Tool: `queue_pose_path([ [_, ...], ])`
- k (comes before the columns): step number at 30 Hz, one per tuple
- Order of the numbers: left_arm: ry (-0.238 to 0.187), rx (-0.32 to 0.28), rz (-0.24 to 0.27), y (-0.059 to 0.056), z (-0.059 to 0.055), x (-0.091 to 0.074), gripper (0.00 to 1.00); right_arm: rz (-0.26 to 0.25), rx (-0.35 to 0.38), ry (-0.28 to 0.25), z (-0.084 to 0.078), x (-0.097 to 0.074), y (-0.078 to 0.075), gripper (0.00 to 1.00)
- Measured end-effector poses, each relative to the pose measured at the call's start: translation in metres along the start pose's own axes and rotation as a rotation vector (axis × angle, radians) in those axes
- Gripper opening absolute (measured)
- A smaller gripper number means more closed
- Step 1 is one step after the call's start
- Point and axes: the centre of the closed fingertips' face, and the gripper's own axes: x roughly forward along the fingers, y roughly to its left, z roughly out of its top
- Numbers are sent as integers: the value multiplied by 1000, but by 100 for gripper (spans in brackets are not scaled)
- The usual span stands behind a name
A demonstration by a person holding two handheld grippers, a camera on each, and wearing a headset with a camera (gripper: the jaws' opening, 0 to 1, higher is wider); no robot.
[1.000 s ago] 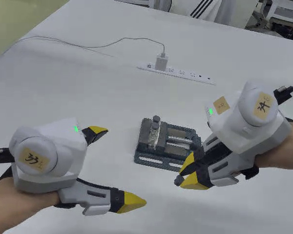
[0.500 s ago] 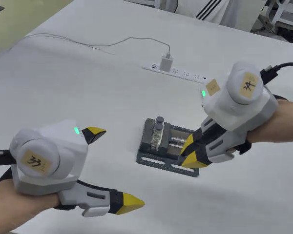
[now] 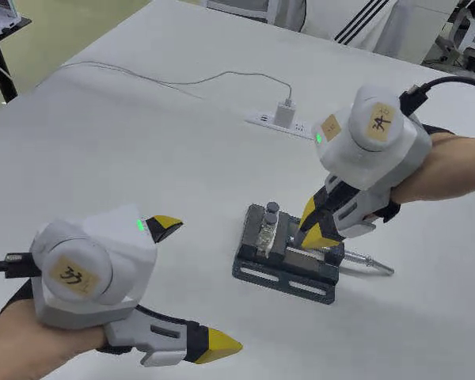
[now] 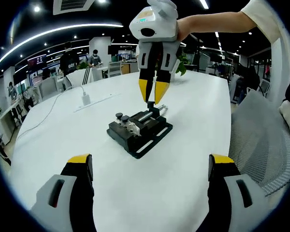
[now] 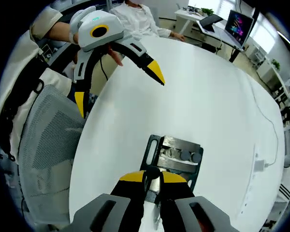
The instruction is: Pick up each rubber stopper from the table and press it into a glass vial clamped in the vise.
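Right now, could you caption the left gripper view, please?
Right tool, shut on a stopper, hovers over the vise; left tool open.

The worktop (image 3: 142, 142) is a broad white surface, smooth and matte. A black bench vise (image 3: 285, 267) stands directly on it on the nearer part, its flat slotted base resting on the surface and its silver handle rod (image 3: 370, 263) sticking out to one side. Well apart from it, farther back, a white power strip (image 3: 279, 125) lies flat with a white charger (image 3: 286, 113) plugged in. A thin pale cable (image 3: 142, 77) trails from the charger in loose curves across the worktop.
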Motion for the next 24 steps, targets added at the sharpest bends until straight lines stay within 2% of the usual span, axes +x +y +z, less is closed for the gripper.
queue_pose_path([
  [14, 11, -7, 4, 3, -3, -1, 98, 3, -119, 48, 10, 17, -21, 6],
  [18, 8, -11, 9, 4, -2, -1, 98, 9, -190, 67, 14, 21, -21, 6],
  [24, 9, -18, 14, 5, -2, -2, 98, 12, -238, 75, 15, 26, -27, 6],
])
